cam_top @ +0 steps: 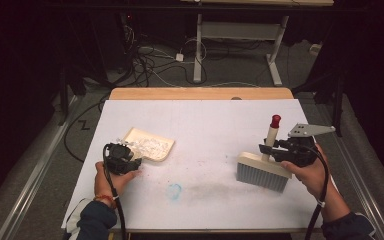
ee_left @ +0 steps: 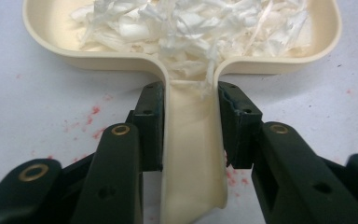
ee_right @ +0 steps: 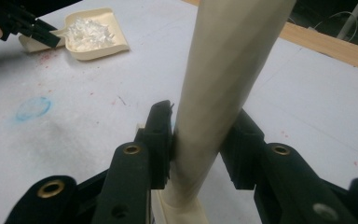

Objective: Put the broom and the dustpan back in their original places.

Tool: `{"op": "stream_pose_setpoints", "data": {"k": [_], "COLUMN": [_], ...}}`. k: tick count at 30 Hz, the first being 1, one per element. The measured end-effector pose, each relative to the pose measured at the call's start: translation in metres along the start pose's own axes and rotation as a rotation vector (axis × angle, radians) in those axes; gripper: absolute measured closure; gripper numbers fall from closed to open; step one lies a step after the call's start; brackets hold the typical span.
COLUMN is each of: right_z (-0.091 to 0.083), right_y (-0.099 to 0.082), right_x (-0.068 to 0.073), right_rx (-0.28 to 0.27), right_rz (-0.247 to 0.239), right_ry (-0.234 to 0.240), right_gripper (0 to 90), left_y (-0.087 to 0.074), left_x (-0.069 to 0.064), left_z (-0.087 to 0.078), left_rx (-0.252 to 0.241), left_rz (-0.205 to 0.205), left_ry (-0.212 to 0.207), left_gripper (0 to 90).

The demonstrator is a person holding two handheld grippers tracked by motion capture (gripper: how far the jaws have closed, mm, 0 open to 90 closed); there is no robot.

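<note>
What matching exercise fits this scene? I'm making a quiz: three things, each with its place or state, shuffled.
Things:
1. dustpan
2. brush
3. blue smudge

Places or states:
A. handle clamped by the right gripper
B. on the table between the two hands
C. holds white shreds; handle in the left gripper

Pairs: 1-C, 2-A, 3-B

A white paper sheet (cam_top: 200, 120) lies under both grippers. On it, a pale blue round smudge (cam_top: 174, 191) sits between the left gripper (cam_top: 136, 161) and the right gripper (cam_top: 267, 148), nearer the left. Beside the left gripper's jaws, small red specks (ee_left: 93, 116) dot the sheet. Far beyond both, tangled dark and white cables (cam_top: 150, 60) lie on the floor.
</note>
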State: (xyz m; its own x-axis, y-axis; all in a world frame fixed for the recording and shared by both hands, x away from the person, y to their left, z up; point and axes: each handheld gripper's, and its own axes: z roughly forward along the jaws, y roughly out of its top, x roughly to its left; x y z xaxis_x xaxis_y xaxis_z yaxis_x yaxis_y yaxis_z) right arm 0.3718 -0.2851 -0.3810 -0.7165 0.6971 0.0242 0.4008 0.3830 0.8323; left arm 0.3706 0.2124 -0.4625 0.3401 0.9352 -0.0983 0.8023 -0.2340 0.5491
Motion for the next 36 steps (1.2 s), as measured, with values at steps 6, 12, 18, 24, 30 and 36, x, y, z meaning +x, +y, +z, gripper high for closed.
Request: {"op": "stream_pose_setpoints", "data": {"k": [6, 12, 18, 24, 30, 36], "right_z": [0.009, 0.028, 0.050, 0.064, 0.075, 0.080], "right_y": [0.003, 0.009, 0.013, 0.013, 0.014, 0.023], "right_x": [-0.004, -0.013, -0.023, -0.032, -0.038, -0.040], "right_rx": [0.004, 0.020, 0.049, 0.060, 0.068, 0.057], "right_rz": [0.010, 0.025, 0.050, 0.076, 0.090, 0.090], "right_ry": [-0.042, -0.100, -0.124, -0.154, -0.182, -0.267], "right_gripper": [63.7, 61.6, 60.8, 60.1, 60.1, 55.3], "left_y": [-0.006, -0.011, -0.017, -0.029, -0.043, -0.061], "left_x": [-0.012, -0.022, -0.022, -0.028, -0.036, -0.045], "left_z": [-0.002, -0.011, -0.017, -0.029, -0.031, -0.027], "left_rx": [-0.010, -0.036, -0.103, -0.236, -0.300, -0.280], "left_rz": [0.001, 0.046, 0.144, 0.262, 0.336, 0.424], "left_ry": [-0.036, -0.044, -0.023, -0.044, -0.046, -0.039], "left_gripper": [54.7, 50.7, 47.7, 39.5, 30.9, 25.6]}}
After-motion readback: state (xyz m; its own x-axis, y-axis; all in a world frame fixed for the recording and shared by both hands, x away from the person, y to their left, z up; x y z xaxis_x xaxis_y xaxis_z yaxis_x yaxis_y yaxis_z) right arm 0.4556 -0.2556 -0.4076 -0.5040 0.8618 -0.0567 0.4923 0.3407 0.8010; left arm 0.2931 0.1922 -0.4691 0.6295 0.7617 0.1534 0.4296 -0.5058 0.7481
